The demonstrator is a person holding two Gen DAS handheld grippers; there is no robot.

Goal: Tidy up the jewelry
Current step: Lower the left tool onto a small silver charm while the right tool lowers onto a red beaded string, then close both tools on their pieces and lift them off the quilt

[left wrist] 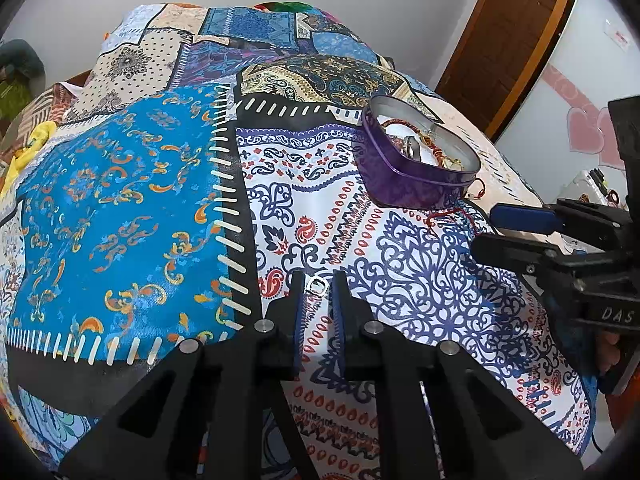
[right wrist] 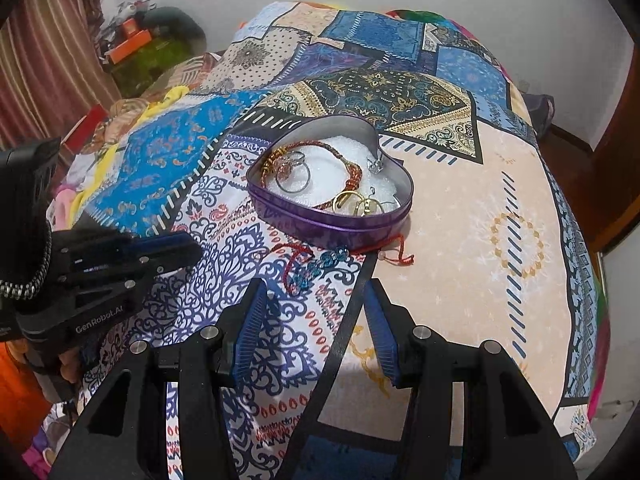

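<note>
- Left view: left tongs (left wrist: 319, 280) hold one small silver ring (left wrist: 317, 285) between nearly closed tips, over the bedspread (left wrist: 120, 200). One purple tin (left wrist: 416, 160), contents half hidden by its wall.
- Right view: right tongs (right wrist: 314, 292) gape wide, holding nothing. Tin (right wrist: 332, 220) has a few rings, one beaded bracelet (right wrist: 352, 172); one red cord (right wrist: 296, 264) lies beside it.

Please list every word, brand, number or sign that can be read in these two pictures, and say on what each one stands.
"DAS", cut off by the frame edge: on the right gripper body.
"GenRobot.AI": on the left gripper body.
Red mark on a white sticker on the wall: too blurred to read.
</note>
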